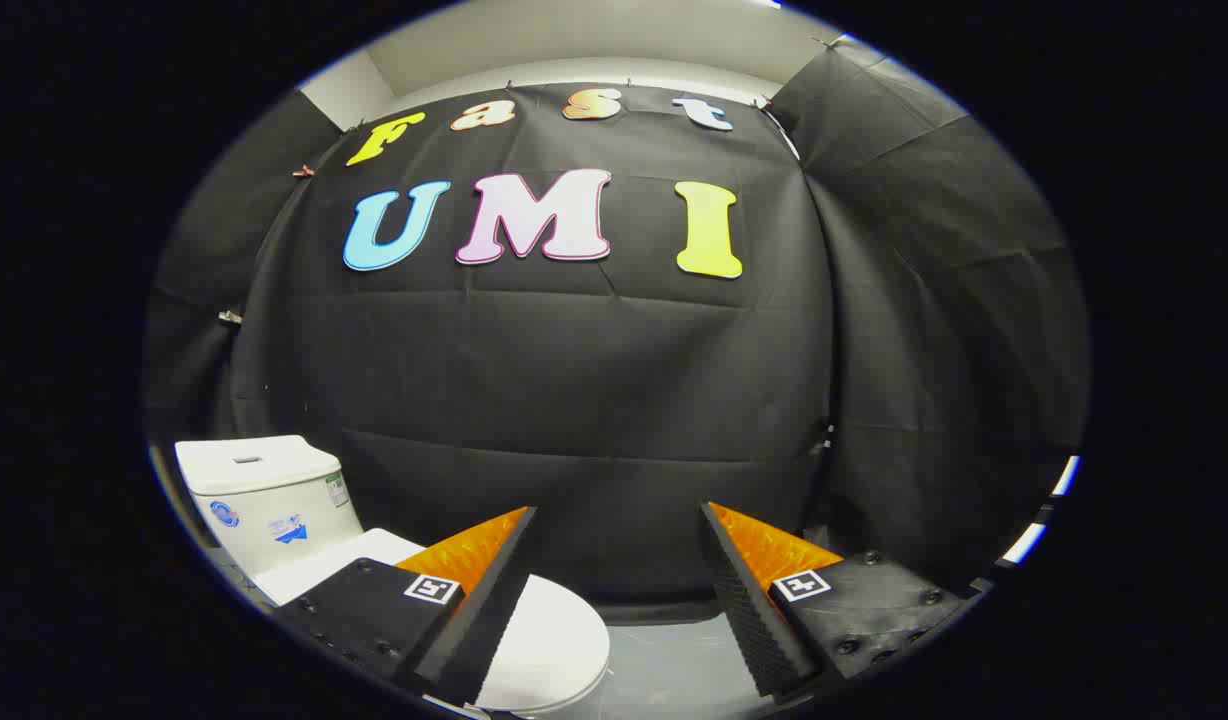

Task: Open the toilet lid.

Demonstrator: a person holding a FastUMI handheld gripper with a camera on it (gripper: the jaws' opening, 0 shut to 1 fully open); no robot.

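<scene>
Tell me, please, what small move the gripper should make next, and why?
Probably lower and swing toward the lid. The gripper is open and holds nothing, its fingers aimed at the booth wall, while the lid lies shut below, partly behind one finger, with the tank beyond.

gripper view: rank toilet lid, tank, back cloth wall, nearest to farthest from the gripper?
Gripper is open, fingers on nothing.
1. Toilet lid: closed, just below and ahead of the left finger, partly behind it.
2. Tank: beyond the lid, off to the left.
3. Back cloth wall: farthest, straight ahead beyond the fingers.
</scene>
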